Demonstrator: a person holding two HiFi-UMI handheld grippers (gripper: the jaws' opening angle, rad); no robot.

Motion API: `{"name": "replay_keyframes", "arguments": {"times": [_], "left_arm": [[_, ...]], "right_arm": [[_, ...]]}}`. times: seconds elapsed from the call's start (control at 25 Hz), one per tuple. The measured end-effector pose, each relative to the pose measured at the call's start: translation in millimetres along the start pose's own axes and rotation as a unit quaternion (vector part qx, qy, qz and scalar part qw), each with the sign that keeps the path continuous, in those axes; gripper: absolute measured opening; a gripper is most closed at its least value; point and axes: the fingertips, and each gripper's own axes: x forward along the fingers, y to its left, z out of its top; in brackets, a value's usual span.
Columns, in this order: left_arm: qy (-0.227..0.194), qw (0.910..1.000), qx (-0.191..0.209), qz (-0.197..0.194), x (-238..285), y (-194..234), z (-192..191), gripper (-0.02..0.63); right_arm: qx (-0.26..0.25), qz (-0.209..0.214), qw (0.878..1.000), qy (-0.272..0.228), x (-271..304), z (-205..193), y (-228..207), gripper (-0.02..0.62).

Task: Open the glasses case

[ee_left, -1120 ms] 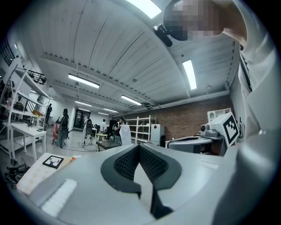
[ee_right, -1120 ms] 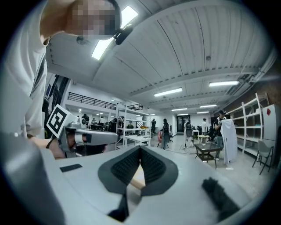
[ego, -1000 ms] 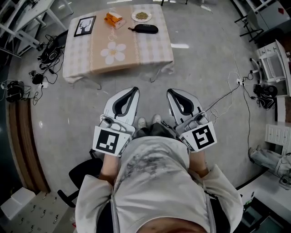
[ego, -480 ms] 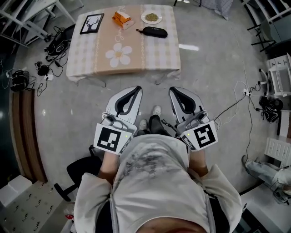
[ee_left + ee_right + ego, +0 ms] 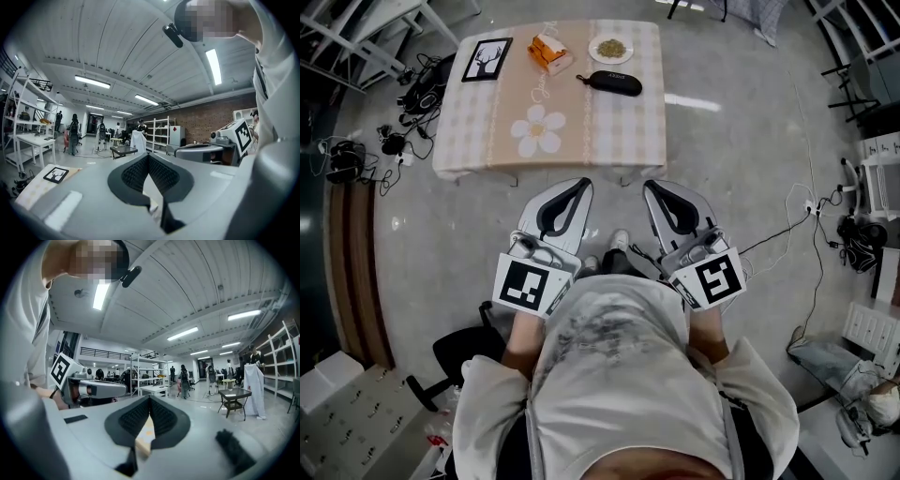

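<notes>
The left hand-held gripper (image 5: 574, 187) has its two jaws closed together. In the left gripper view the dark ribbed pads (image 5: 136, 174) meet at the tip and nothing is between them. The right hand-held gripper (image 5: 653, 187) is the same: its jaws are closed on each other and its pads (image 5: 161, 417) hold nothing. The person holds both hand-held grippers in front of the body, side by side, and both point forward toward the table (image 5: 628, 127).

In the head view the near edge of the table is just ahead of the two tips, and neither hand-held gripper touches it. The table has a checked cloth with a beige strip and a white flower on it. The glasses case (image 5: 614, 82) is black and closed. It lies flat on the far right part of the table, well apart from both hand-held grippers.

Just behind the case stands a plate (image 5: 611, 49), and to its left an orange box (image 5: 547, 52). A picture frame (image 5: 486, 58) with a deer lies at the far left corner. Cables (image 5: 389, 141) lie on the grey floor (image 5: 741, 169) to the left of the table.
</notes>
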Motion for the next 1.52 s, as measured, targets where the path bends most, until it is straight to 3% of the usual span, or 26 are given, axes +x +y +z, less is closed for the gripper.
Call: {"name": "replay_keyframes", "arguments": {"times": [0.6,1.52], "left_arm": [[0.01,1.0,0.0,0.002,58,12,4,0.008],[0.017,0.9983,-0.021,-0.052,164,107,-9,0.008]], "right_arm": [[-0.002,0.009,1.0,0.008,21,-3,-53,0.015],[0.004,-0.027,0.999,0.047,131,-16,-133,0.015]]}}
